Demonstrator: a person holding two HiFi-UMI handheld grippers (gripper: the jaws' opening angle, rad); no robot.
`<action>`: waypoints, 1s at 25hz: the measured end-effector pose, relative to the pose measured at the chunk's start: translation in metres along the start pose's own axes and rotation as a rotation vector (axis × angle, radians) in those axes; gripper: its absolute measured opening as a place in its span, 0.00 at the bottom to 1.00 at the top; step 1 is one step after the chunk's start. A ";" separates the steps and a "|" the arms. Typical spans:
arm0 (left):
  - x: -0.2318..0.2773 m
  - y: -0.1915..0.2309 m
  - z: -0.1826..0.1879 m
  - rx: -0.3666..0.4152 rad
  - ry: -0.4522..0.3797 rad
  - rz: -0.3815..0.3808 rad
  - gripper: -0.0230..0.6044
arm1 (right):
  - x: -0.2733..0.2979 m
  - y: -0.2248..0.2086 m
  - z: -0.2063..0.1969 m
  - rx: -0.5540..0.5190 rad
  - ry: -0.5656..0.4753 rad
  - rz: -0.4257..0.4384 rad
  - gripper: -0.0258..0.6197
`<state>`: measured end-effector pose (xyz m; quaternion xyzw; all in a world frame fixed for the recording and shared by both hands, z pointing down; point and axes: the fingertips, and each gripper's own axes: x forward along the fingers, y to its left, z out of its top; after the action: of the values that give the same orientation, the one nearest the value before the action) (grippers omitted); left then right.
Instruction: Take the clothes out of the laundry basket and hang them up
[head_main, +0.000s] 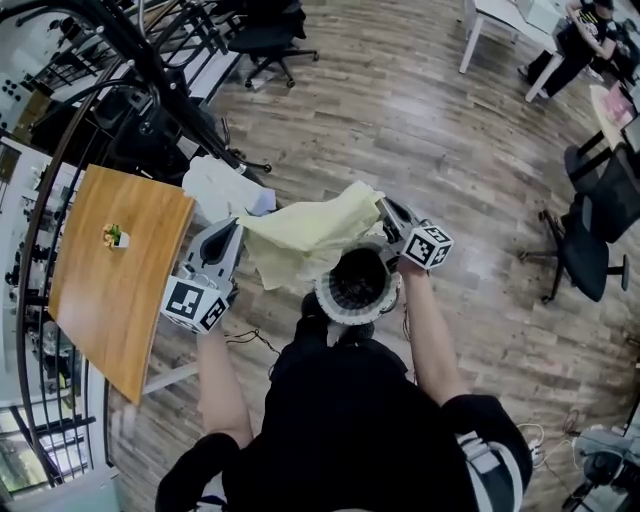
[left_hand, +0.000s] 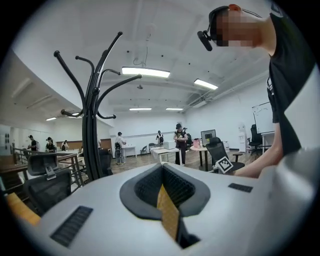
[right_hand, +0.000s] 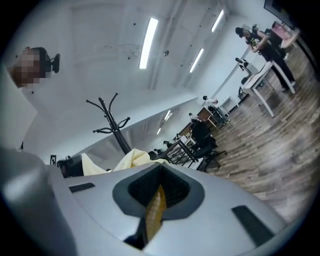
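The person's arms reach forward from the body, bare left forearm (head_main: 222, 385) and right forearm (head_main: 432, 335) both bent at the elbow. The left gripper (head_main: 233, 228) sits nearer the body, its marker cube (head_main: 195, 303) at the back end. The right gripper (head_main: 383, 207) is held further out, with its own cube (head_main: 428, 245) at the rear, and is rolled to one side. The two tips angle in towards each other. Both pairs of jaws are closed tight, each pinching an edge of the same yellow cloth (head_main: 310, 235).
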<state>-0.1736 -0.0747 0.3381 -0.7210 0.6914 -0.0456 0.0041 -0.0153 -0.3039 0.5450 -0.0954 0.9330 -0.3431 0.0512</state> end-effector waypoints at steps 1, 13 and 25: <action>0.000 0.002 -0.008 -0.013 0.003 0.007 0.07 | 0.000 0.005 0.007 -0.001 -0.020 0.014 0.05; 0.010 -0.011 -0.146 -0.105 0.219 0.016 0.08 | 0.009 0.107 0.084 -0.129 -0.137 0.231 0.05; 0.008 -0.054 -0.260 -0.029 0.601 -0.143 0.36 | -0.017 0.210 0.100 -0.305 0.086 0.607 0.05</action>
<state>-0.1379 -0.0653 0.6013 -0.7221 0.6097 -0.2471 -0.2138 -0.0125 -0.2066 0.3334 0.1945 0.9608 -0.1724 0.0965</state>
